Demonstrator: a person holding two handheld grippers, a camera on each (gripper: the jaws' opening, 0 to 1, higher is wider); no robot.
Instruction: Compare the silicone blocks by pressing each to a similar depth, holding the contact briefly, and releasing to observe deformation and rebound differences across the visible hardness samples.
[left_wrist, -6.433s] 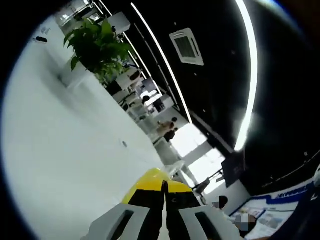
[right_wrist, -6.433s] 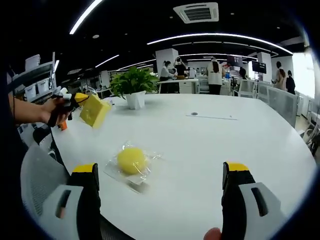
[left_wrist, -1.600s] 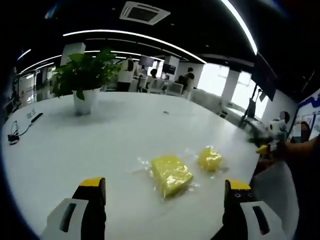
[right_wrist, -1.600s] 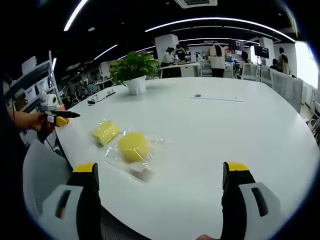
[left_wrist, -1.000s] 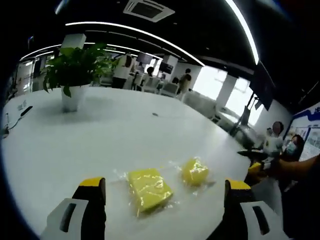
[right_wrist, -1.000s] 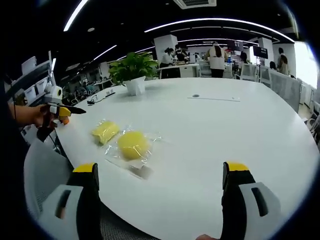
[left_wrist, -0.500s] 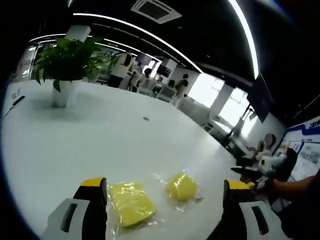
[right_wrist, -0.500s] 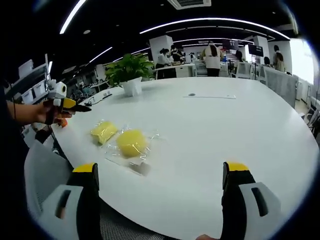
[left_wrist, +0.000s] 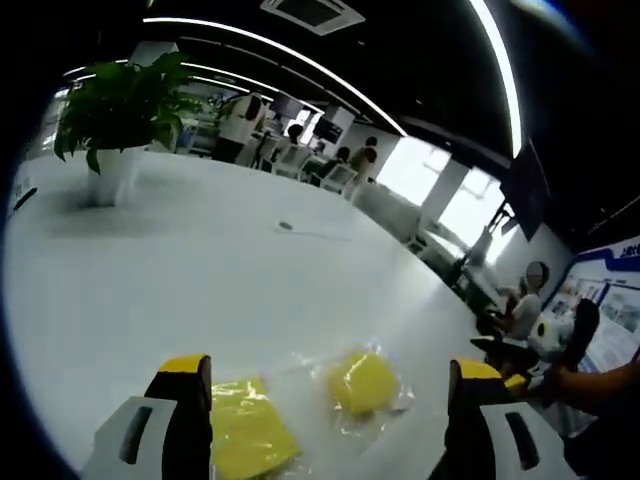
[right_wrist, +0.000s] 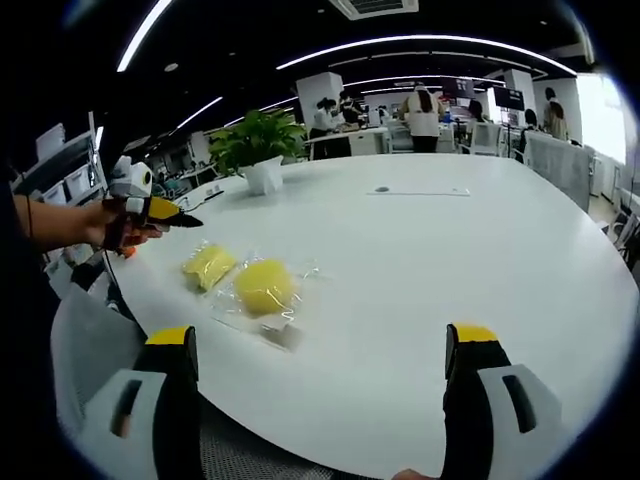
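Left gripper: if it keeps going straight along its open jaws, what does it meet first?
Probably the round yellow block in its clear wrap, lying between the left gripper's jaw lines; the square block sits by the left jaw. Depth is unclear.

Two yellow silicone samples lie side by side on the white table, each sealed in clear, crinkled plastic wrap. In the right gripper view, the flat square block (right_wrist: 209, 265) sits at about nine o'clock of the rounder, domed block (right_wrist: 264, 285), their wrappers touching. The domed one's wrap spreads wide, with a loose flap trailing toward five o'clock. In the left gripper view, the square block (left_wrist: 250, 437) lies low near six o'clock, the rounder block (left_wrist: 364, 382) just beside it toward three o'clock.
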